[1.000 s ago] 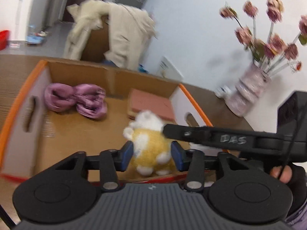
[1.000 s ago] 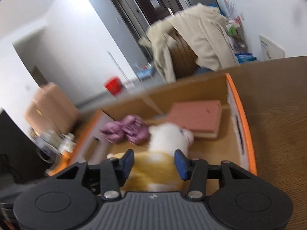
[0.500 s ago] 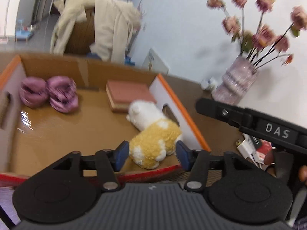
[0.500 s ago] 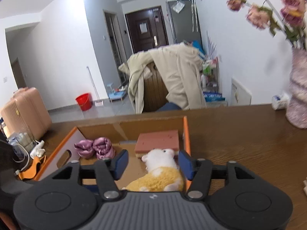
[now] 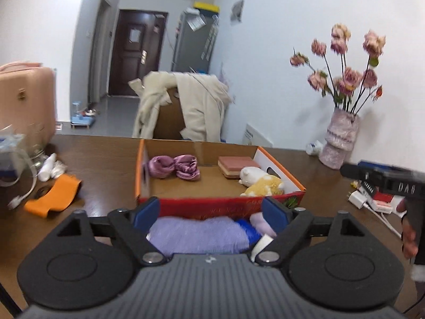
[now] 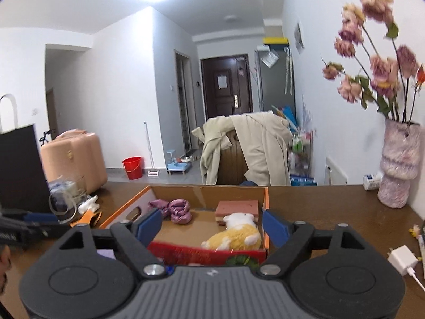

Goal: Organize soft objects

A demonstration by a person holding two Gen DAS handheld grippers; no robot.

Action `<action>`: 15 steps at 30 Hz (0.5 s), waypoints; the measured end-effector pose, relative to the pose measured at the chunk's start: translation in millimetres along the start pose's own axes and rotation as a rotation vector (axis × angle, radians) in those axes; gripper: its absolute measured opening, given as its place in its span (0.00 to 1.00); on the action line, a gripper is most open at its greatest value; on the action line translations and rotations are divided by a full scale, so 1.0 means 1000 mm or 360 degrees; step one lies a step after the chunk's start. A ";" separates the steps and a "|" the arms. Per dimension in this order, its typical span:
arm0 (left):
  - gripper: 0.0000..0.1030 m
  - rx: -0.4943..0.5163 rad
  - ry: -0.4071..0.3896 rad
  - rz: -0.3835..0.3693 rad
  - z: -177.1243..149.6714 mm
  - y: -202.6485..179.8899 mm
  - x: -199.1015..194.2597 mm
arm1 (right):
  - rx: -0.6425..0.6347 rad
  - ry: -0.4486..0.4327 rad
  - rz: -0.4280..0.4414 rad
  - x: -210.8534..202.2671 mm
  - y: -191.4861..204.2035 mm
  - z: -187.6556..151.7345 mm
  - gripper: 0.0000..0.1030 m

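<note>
Lavender towel [image 5: 198, 235] lies on the surface in front of the box [image 5: 217, 205], its long axis crosswise between my spread, empty left tongs [image 5: 211, 212]. My right tongs [image 6: 212, 226], also spread and empty, hover farther off.

A home — front door [image 6: 225, 90], coat-draped chair [image 6: 245, 148], flower vase [image 6: 399, 164].
</note>
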State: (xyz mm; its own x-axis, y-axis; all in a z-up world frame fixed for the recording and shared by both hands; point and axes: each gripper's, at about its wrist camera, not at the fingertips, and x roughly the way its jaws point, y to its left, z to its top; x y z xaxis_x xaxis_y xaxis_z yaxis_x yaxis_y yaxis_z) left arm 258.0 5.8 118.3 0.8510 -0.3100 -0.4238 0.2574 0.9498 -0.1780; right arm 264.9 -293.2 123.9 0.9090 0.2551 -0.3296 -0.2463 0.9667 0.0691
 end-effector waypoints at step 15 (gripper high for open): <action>0.95 -0.0151 0.0045 0.0154 -0.098 0.030 -0.059 | 0.0008 0.0160 0.0161 -0.040 0.063 -0.098 0.86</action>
State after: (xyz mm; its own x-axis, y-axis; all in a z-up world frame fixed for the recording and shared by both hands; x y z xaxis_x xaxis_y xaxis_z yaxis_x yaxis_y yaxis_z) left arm 170.8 48.3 50.9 0.8563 -0.2193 -0.4676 0.1290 0.9675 -0.2175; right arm 179.8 -244.5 49.3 0.8412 0.3486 -0.4133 -0.3333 0.9362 0.1112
